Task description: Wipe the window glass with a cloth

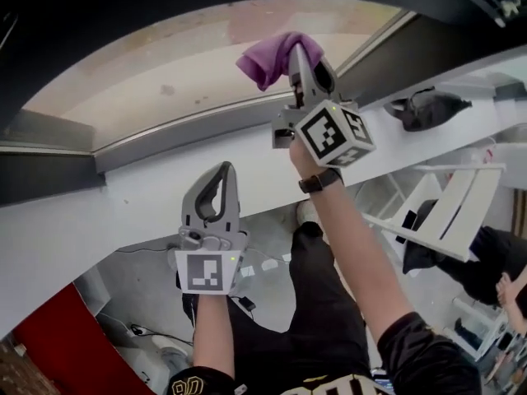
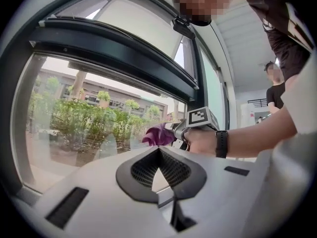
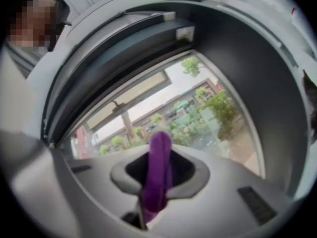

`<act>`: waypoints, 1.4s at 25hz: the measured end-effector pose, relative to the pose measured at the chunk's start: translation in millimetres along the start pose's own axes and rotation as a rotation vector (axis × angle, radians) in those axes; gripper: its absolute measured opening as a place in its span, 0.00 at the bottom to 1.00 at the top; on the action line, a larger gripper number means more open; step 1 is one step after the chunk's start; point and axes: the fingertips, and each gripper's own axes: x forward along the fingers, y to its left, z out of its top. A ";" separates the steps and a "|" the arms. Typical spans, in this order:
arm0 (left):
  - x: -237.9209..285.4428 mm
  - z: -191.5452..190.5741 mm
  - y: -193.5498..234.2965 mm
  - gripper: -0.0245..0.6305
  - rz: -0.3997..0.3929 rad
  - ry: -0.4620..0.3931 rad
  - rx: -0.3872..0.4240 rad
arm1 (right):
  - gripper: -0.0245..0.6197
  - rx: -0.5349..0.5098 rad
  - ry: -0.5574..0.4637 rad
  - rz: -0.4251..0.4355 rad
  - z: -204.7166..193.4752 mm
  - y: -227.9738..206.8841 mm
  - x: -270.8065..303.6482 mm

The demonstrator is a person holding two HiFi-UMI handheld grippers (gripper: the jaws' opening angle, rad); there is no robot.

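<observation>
Cloth (image 1: 268,56), purple and bunched, is pinched in the right gripper (image 1: 300,56). The jaws are closed tight on a fold of it, and the loose end sticks out past the tips. The bundle is up against the window glass (image 1: 165,72), toward the right part of the pane and just above the pale lower rail (image 1: 198,118). Whether it is pressing on the glass or only touching it, I cannot tell. The right arm reaches far forward from the body, with a dark watch (image 1: 319,181) on the wrist just behind the marker cube (image 1: 333,134).

The left gripper (image 1: 221,175) is held nearer the person and further left, in front of the white sill (image 1: 99,212) and well apart from the pane. Its jaws are brought together at the tips with nothing between them, and only a small gap shows lower down between the curved pads.

Through the glass there are green shrubs and a low building outside. A dark frame bar (image 2: 114,53) crosses above the pane. To the far right, a black object (image 1: 428,109) lies on the white ledge, and a white slatted rack (image 1: 449,212) stands below it.
</observation>
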 end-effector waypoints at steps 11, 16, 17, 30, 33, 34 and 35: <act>26.0 -14.8 -42.4 0.06 -0.017 0.021 -0.053 | 0.15 -0.038 -0.002 -0.149 19.5 -105.3 -31.4; -29.6 -3.4 30.9 0.06 0.058 0.026 0.031 | 0.15 -0.024 0.126 0.018 -75.8 3.5 -19.7; -45.7 -0.2 52.8 0.06 0.091 0.027 0.035 | 0.15 -0.012 0.152 0.067 -97.5 34.8 -14.5; -256.3 23.8 268.4 0.06 0.445 0.068 0.025 | 0.15 0.103 0.300 0.646 -310.6 458.9 62.6; -277.3 24.5 288.6 0.06 0.476 0.077 0.041 | 0.15 0.122 0.318 0.672 -330.6 493.8 72.1; -278.4 24.9 293.2 0.06 0.476 0.076 0.047 | 0.15 0.122 0.323 0.671 -333.6 494.9 73.2; -275.8 24.8 296.2 0.06 0.471 0.074 0.045 | 0.15 0.114 0.325 0.665 -334.2 490.1 74.2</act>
